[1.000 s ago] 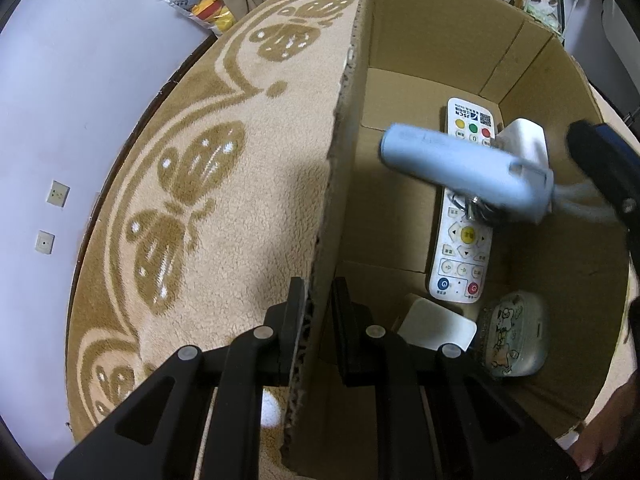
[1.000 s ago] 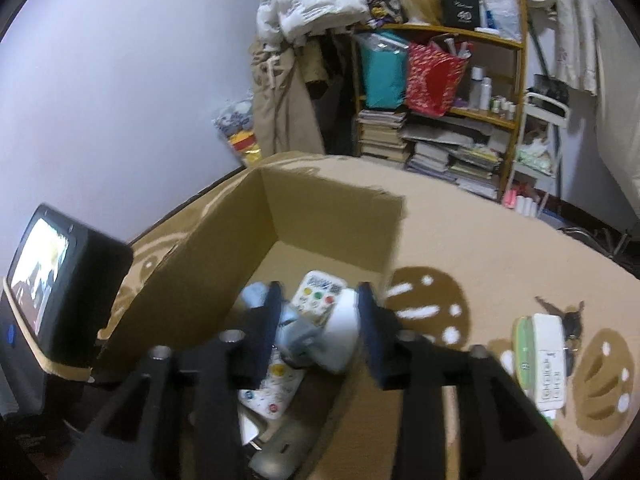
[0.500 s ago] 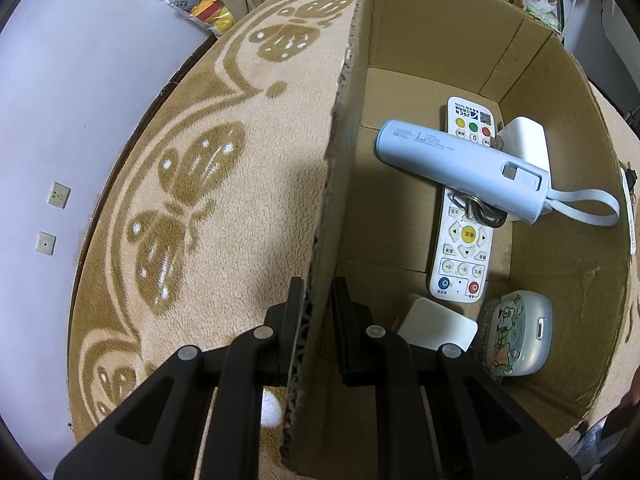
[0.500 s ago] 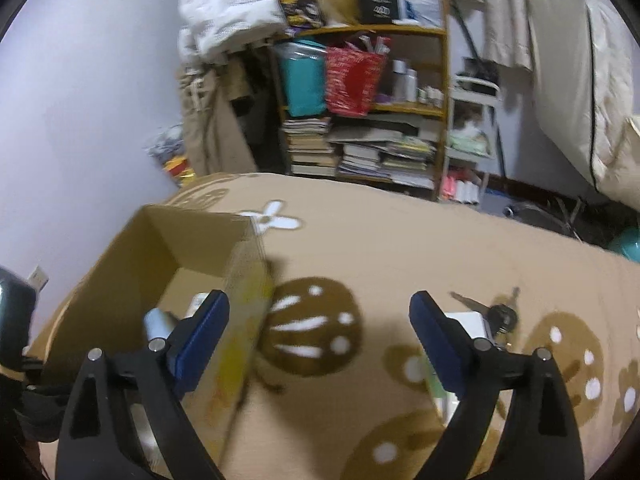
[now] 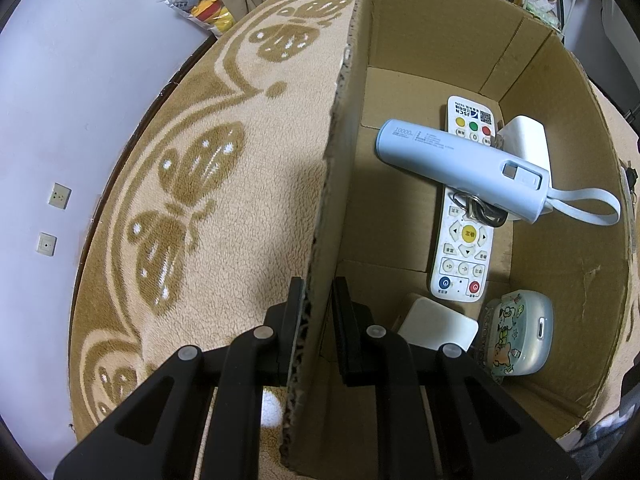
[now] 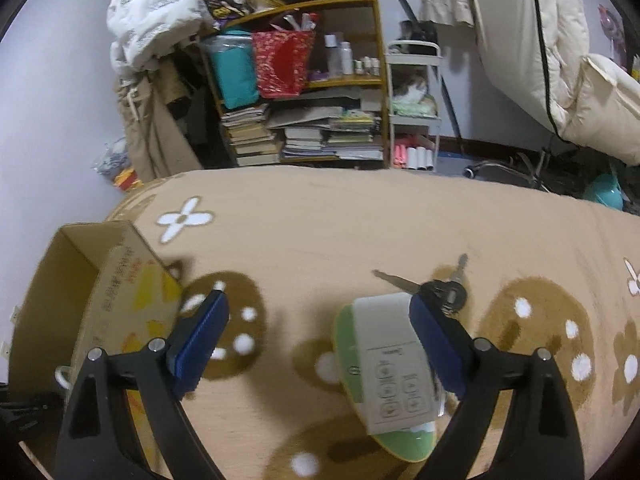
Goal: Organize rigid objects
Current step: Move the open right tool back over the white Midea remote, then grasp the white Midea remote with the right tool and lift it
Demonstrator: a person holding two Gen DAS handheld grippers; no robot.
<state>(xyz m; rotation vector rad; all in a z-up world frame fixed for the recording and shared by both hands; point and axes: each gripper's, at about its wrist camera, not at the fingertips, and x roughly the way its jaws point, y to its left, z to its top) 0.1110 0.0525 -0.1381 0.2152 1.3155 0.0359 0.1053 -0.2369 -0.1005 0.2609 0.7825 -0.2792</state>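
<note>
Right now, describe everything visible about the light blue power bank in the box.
The light blue power bank is a smooth, rounded plastic cylinder with small grey print and "10000" near its left end, and a recessed rectangular slot near the right end. A flat loop strap of the same blue trails from that end toward the box wall. It lies flat but diagonal inside the cardboard box, crossing over the white remote and resting against a white adapter, with metal keys tucked under it. No claw touches it.

The left gripper (image 5: pixel 316 312) clamps the cardboard box (image 5: pixel 560 92) wall; inside, a blue power bank (image 5: pixel 460 164) lies across a white remote (image 5: pixel 464 248).
</note>
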